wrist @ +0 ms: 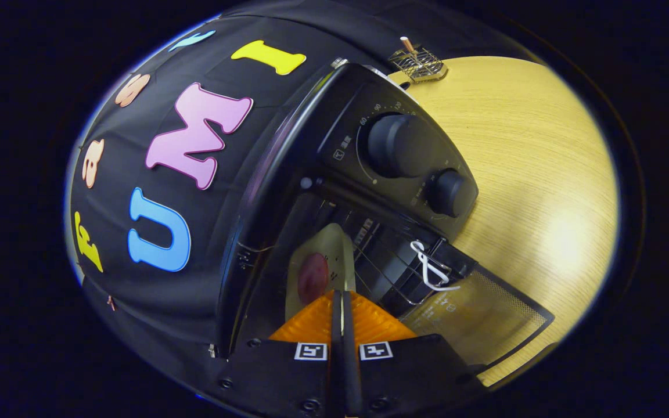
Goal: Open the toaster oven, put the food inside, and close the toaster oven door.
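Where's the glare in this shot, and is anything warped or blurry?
Gripper view: a soft bright patch glares on the wooden table; fisheye bends the toaster oven and its open door; gripper fingers, closed together, and the food beyond them look slightly soft.

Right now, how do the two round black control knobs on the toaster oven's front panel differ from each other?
The larger black knob sits nearer the oven's top edge, with a printed number scale arcing around it; the smaller black knob sits next to it, nearer the open glass door, with no clear scale visible. Both are round, black and stick out of the same panel. The gripper has its orange fingers closed together at the oven opening.
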A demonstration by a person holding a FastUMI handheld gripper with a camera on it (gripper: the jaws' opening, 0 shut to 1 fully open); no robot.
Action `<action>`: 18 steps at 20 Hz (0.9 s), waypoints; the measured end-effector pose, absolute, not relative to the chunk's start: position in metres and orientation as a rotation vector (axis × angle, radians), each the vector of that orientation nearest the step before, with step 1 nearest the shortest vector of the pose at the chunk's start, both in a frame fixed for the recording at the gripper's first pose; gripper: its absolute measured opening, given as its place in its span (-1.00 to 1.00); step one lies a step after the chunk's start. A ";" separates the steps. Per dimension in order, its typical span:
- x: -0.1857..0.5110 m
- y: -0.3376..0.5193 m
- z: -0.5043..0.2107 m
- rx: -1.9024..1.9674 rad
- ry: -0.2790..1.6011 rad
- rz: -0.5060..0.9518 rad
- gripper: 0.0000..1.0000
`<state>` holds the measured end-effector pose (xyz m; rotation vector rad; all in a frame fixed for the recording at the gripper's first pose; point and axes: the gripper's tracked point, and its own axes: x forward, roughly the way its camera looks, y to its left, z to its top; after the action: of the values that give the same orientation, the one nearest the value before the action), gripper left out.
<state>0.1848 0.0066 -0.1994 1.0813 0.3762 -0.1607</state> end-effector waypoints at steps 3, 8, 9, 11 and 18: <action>0.168 0.017 -0.200 1.050 0.394 -0.126 -0.88; 0.123 0.026 -0.194 0.952 0.441 -0.060 -0.66; 0.115 0.026 -0.194 0.931 0.452 -0.050 -0.65; 0.093 0.026 -0.193 0.875 0.477 -0.029 -0.52; 0.042 0.020 -0.189 0.548 0.460 0.045 0.35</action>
<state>0.0419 0.0204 -0.1889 0.5478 0.4599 0.0453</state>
